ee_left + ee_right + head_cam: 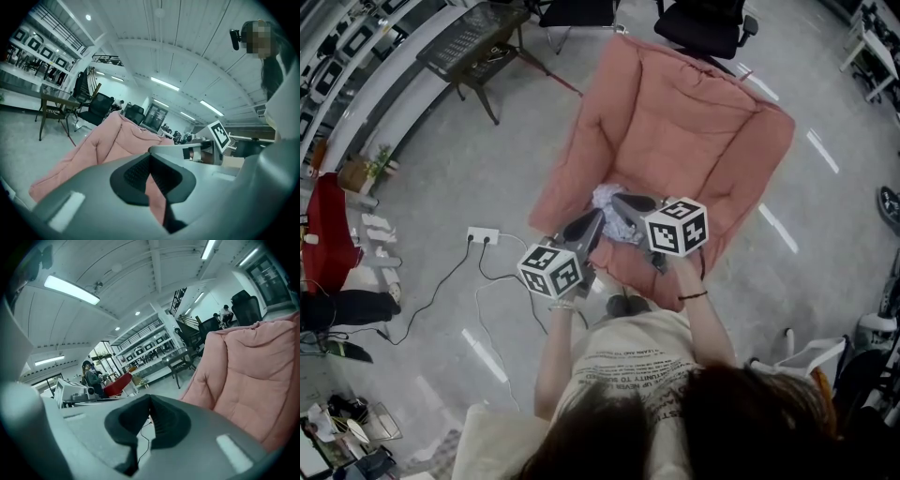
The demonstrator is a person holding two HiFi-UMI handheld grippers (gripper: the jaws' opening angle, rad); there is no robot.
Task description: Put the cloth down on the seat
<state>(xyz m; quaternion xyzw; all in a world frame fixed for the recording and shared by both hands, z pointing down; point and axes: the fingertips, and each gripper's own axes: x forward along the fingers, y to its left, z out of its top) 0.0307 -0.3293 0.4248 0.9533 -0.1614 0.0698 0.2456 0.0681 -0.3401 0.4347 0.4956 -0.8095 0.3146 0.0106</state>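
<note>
The cloth (607, 199), a small crumpled whitish bundle, lies on the front part of the pink padded seat (675, 122). My left gripper (596, 219) points at it from the lower left, its tips just short of the bundle. My right gripper (620, 201) reaches in from the right, with its tips at the cloth's edge. In the left gripper view the left gripper (150, 157) is shut with nothing between the pads, and the pink seat (108, 140) lies beyond. The right gripper view shows the right gripper (150, 398) shut and empty beside the seat (253, 376).
A white power strip (483, 235) with cables lies on the floor left of the seat. A dark wooden table (478, 42) and a black office chair (703, 23) stand behind it. A white bag (811, 361) sits at the right.
</note>
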